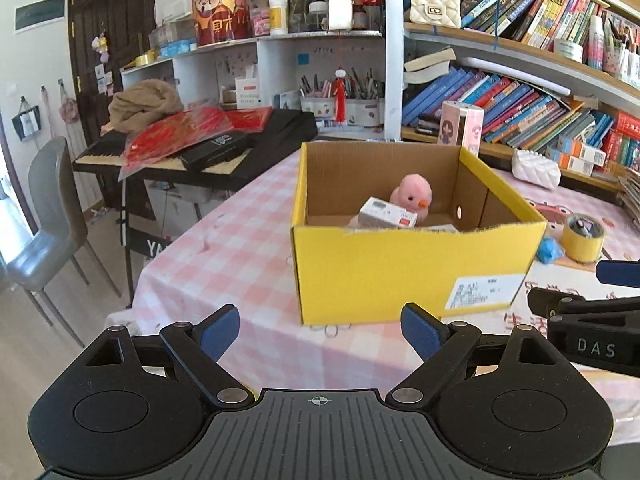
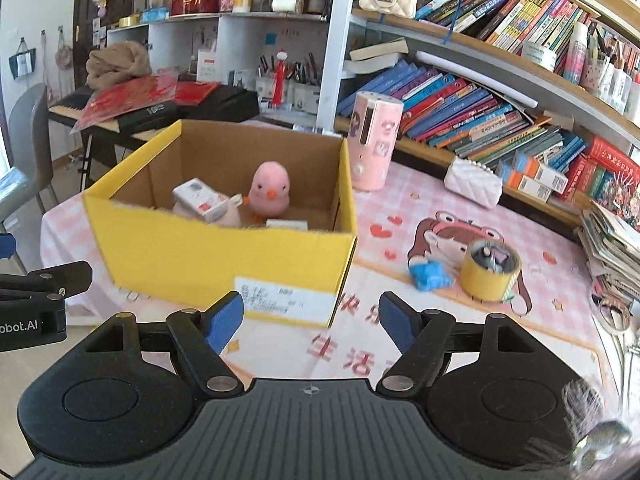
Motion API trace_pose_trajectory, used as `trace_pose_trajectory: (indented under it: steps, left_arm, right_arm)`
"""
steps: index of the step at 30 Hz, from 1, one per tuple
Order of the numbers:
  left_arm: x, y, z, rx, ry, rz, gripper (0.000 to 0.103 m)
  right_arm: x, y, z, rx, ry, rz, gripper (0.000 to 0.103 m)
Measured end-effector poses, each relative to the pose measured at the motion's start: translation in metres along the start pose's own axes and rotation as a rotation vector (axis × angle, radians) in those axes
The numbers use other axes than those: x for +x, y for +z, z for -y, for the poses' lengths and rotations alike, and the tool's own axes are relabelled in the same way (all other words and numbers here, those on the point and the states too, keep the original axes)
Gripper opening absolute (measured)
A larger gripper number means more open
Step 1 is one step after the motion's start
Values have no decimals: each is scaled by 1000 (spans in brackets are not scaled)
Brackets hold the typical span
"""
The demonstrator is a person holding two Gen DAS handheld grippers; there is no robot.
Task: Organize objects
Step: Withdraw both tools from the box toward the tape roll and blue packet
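Both grippers, left gripper (image 1: pixel 320 330) and right gripper (image 2: pixel 311 322), empty, jaws wide, before yellow cardboard box (image 2: pixel 224 256) (partly filled); next: collect yellow tape roll (image 2: pixel 490 274).

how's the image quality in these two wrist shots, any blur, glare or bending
Left wrist: sharp, bright daylight, bookshelf bowed by the fisheye. Right wrist: yellow box rim and label slightly smeared, glare smudge at the lower right corner, same curved shelves.

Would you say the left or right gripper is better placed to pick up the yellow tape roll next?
Right gripper: open, empty, nearer the yellow tape roll; left gripper faces the yellow box.
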State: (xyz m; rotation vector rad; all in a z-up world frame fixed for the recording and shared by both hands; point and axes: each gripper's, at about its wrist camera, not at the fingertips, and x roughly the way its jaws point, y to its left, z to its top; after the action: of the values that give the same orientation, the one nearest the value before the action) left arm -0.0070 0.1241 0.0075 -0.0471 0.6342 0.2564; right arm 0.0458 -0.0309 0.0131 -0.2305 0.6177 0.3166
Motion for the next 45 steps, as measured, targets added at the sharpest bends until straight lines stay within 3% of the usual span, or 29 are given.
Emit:
trace_pose_trajectory:
  steps: [25,45]
  left_arm:
    - [-23,-35,20,84,-128,-66,95]
    - [-4,-20,108,223,-301,-69,96]
  right_arm:
    - [-44,-55,10,101,-86,-82,88]
    - [-56,-79,86,236,-258,-122,97]
